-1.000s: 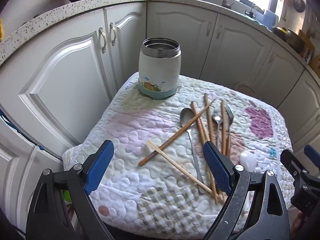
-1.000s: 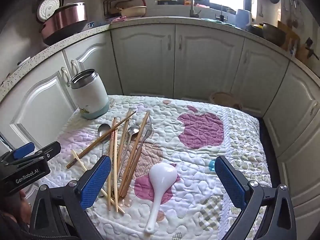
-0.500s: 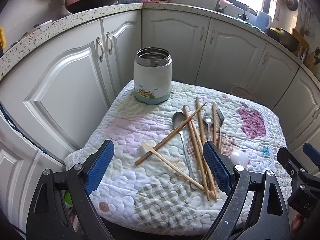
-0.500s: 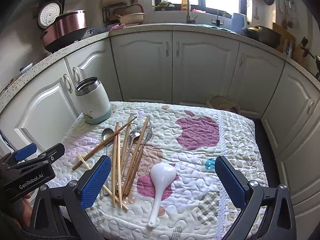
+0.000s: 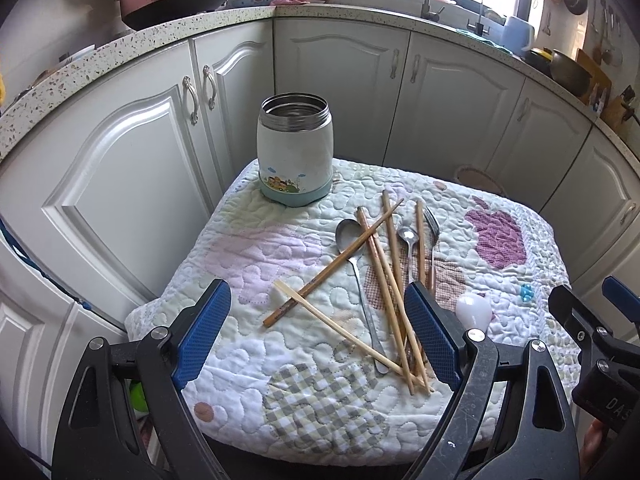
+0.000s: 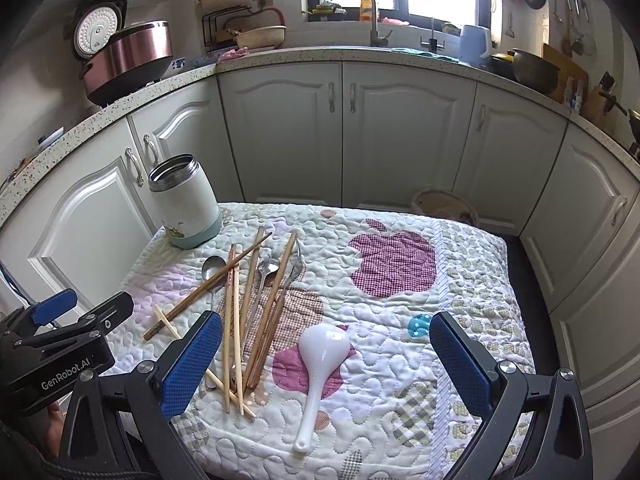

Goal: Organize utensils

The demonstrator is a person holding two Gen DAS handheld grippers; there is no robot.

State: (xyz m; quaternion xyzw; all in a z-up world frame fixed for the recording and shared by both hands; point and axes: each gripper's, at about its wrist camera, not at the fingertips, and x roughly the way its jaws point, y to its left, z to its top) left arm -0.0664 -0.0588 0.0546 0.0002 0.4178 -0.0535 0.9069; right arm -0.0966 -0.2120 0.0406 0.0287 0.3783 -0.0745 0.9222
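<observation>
A white jar [image 5: 295, 152] with an open steel mouth stands upright at the far left of the quilted mat [image 5: 248, 248]. Several wooden chopsticks [image 5: 384, 264] lie crossed over two metal spoons [image 5: 347, 232] and a fork [image 5: 432, 220] in the middle. A white rice spoon [image 6: 320, 356] lies to their right, handle toward me. My left gripper [image 5: 317, 288] hovers open over the mat's near edge, holding nothing. My right gripper [image 6: 326, 318] is open and empty too, above the rice spoon. In the right wrist view the jar [image 6: 185, 200] stands behind the chopsticks [image 6: 248, 292].
White cabinet doors [image 6: 344, 144] wrap around the mat on the left, back and right. The speckled counter [image 5: 168, 36] above carries a rice cooker [image 6: 128, 60] and a sink tap [image 6: 372, 12]. A small blue item [image 6: 418, 326] lies on the mat. A woven basket [image 6: 444, 206] sits on the floor behind.
Both views have pulled back and tilted upward, so the mat sits lower and smaller and more counter shows. Nothing on the mat has moved; both grippers remain open.
</observation>
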